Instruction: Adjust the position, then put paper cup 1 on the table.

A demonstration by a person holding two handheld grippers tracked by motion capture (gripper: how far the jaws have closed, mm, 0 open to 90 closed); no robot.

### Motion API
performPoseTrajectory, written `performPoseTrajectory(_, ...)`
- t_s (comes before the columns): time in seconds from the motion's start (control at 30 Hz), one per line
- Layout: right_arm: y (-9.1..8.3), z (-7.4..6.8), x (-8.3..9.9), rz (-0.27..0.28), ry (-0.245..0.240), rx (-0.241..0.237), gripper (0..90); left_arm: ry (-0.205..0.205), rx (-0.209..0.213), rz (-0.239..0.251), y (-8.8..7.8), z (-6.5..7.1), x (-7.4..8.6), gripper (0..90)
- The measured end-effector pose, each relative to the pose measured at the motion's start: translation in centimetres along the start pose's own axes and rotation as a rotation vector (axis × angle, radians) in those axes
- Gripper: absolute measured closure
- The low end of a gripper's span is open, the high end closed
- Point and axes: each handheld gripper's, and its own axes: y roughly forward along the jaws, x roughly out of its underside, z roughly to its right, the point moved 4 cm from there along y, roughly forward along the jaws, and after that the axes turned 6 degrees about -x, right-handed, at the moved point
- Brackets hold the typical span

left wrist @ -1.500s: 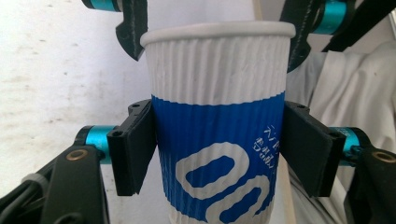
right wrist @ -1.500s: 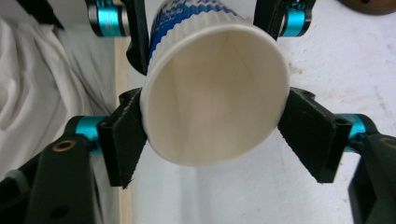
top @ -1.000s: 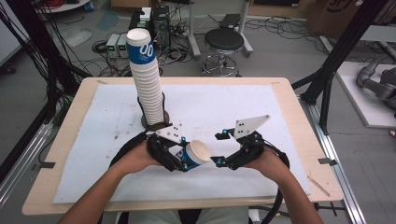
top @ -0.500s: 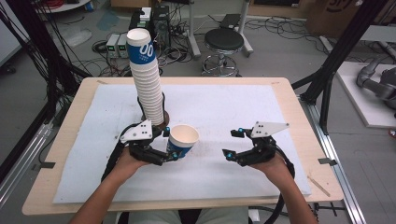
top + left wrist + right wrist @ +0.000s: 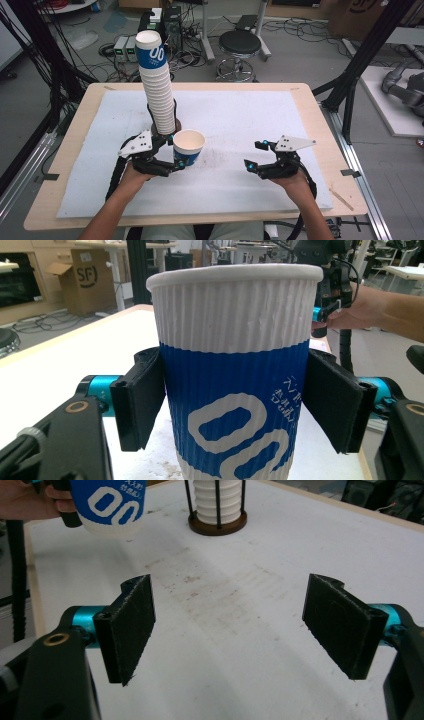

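Note:
A white and blue ribbed paper cup [image 5: 189,145] stands upright on the white mat, just in front of a tall stack of the same cups [image 5: 157,85]. My left gripper [image 5: 181,159] holds it low on the blue band. In the left gripper view both black pads [image 5: 142,405] lie against the cup [image 5: 235,365] with no gap showing, though these jaws have just been opening. My right gripper [image 5: 253,154] hovers to the right, open, with bare mat between its pads [image 5: 130,630]. The right gripper view has the cup [image 5: 107,505] at its top left.
The cup stack sits in a round wooden base with black rods [image 5: 217,522]. The white mat [image 5: 240,115] covers most of the wooden table [image 5: 310,107]. Black frame posts, cables and a stool [image 5: 240,45] stand beyond the table's far edge.
The cup went from tipped between both grippers at the centre to upright in the left gripper, a little further left and lower. The right gripper drew away to the right.

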Motion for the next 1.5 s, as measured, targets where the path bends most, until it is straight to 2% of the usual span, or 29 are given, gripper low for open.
performPoseTrajectory(0.07, -0.2, 0.1, 0.0, 0.018, -0.018, 0.021, 21.6, 0.002, -0.005, 0.007, -0.2, -0.2, 0.0, 27.7)
performPoseTrajectory(0.33, -0.9, 0.4, 0.1, 0.086, -0.028, 0.066, 21.5, 0.004, -0.029, 0.04, -1.0, -0.6, 0.2, 27.5)
performPoseTrajectory(0.57, -1.2, 0.5, 0.4, 0.094, -0.018, 0.075, 21.7, -0.005, -0.045, 0.068, -1.9, -0.7, 0.2, 27.5)
performPoseTrajectory(0.97, -1.5, 0.6, 0.8, 0.097, -0.014, 0.085, 21.7, -0.032, -0.099, 0.11, -5.1, -2.3, 1.0, 27.0)
performPoseTrajectory(1.1, -1.7, 0.5, 1.0, 0.095, -0.018, 0.09, 21.7, -0.033, -0.137, 0.113, -6.6, -3.3, 1.6, 26.7)
performPoseTrajectory(1.23, -2.0, 0.4, 1.3, 0.096, -0.016, 0.092, 21.7, -0.032, -0.202, 0.114, -8.4, -4.6, 2.0, 26.3)
performPoseTrajectory(1.3, -2.1, 0.4, 1.4, 0.094, -0.014, 0.091, 21.7, -0.032, -0.21, 0.112, -8.7, -4.8, 2.1, 26.3)
performPoseTrajectory(1.5, -2.4, 0.3, 1.7, 0.088, -0.017, 0.096, 21.7, -0.048, -0.306, 0.102, -10.8, -6.7, 3.4, 26.3)
